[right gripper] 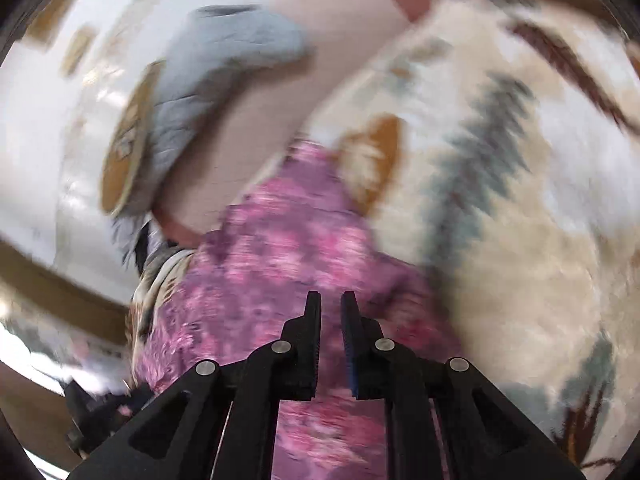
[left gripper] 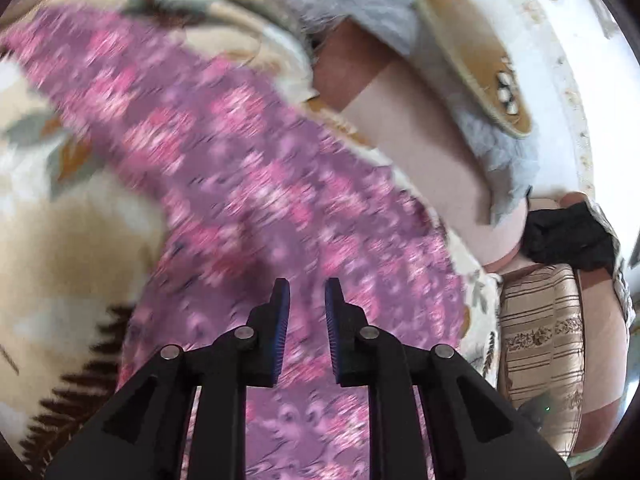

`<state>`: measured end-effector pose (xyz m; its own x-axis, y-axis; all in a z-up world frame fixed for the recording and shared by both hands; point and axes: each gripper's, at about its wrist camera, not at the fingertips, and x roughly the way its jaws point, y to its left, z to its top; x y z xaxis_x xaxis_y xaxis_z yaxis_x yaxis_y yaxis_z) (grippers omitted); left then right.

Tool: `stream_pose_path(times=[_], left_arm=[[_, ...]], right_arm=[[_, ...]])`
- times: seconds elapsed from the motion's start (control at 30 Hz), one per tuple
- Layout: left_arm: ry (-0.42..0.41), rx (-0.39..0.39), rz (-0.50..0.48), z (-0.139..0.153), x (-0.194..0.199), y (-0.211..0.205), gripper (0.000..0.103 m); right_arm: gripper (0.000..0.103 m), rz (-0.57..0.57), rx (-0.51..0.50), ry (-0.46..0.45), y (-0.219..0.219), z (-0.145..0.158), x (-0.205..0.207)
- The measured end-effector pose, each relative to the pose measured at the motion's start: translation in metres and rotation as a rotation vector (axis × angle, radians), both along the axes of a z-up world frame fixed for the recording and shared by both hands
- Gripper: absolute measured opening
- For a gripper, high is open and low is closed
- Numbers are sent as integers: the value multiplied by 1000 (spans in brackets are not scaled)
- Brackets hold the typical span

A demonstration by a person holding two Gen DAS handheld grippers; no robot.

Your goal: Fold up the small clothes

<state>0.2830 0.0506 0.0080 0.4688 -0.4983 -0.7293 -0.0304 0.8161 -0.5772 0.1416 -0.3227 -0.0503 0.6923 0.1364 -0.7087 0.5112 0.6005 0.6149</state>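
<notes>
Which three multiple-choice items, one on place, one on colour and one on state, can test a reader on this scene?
1. Where does the garment lie?
A. on the blanket
B. on bare floor
C. in a basket

2. What colour is the garment?
A. green
B. purple with pink flowers
C. plain white

3. How do the left gripper's jaws stand?
A. clamped on the garment
C. holding a slipper
B. slightly apart, nothing between them

Answers:
1 A, patterned blanket shows on both sides of the garment.
2 B, both views show purple cloth with pink blooms.
3 B, a gap shows between the pads, with cloth only behind it.
</notes>
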Motion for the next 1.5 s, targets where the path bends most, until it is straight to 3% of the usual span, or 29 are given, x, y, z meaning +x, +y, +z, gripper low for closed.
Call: stream_pose_path(times=[0.03, 0.13, 0.23, 0.3, 0.4, 0.53, 0.6, 0.8, 0.9, 1.0, 1.13, 1.2, 1.27, 1.3, 1.33, 1.37, 1.4, 1.5], left_arm=[[-9, 23, -16, 1, 4, -7, 21], [5, 143, -53, -13, 21, -34, 24], [97, 291, -78, -54, 34, -43, 23], [47, 253, -78, -51, 30, -35, 23], [71, 200, -69, -40, 32, -21, 24], [48, 169, 25, -21, 44, 17, 28], [46, 173, 101, -14, 54, 53, 39], [105, 196, 331, -14, 79, 185, 44], [155, 170, 445, -23, 92, 251, 44], [184, 128, 564, -35, 99, 298, 51], [212, 73, 617, -57, 110, 313, 56], [170, 96, 631, -55, 116, 312, 64], [137, 120, 639, -53, 125, 309, 66], [122, 120, 645, -54, 128, 309, 66], [114, 117, 651, -55, 130, 309, 54], [103, 110, 650, -57, 132, 308, 27], [105, 97, 640, -59, 136, 312, 12], [103, 18, 653, -59, 132, 322, 8]], right_arm=[[27, 22, -16, -12, 4, 3, 8], [29, 52, -128, 24, 21, -3, 41], [23, 103, -160, 231, 29, -43, 62], [28, 79, -215, 203, 35, -32, 58], [28, 110, -164, 88, 57, -8, 68], [29, 309, -97, 32, 127, 0, 118], [29, 381, -73, 22, 159, -5, 133], [32, 577, -30, 36, 253, -39, 160], [33, 582, -201, -27, 269, -41, 145], [35, 582, -225, -30, 274, -39, 143], [35, 575, -205, -43, 271, -42, 145], [35, 575, -204, -45, 269, -42, 144], [35, 574, -198, -48, 269, -42, 145], [35, 573, -194, -49, 268, -42, 144], [35, 573, -191, -51, 267, -42, 144], [35, 571, -185, -54, 267, -42, 143], [35, 570, -181, -56, 266, -42, 142], [35, 568, -171, -61, 265, -43, 142]])
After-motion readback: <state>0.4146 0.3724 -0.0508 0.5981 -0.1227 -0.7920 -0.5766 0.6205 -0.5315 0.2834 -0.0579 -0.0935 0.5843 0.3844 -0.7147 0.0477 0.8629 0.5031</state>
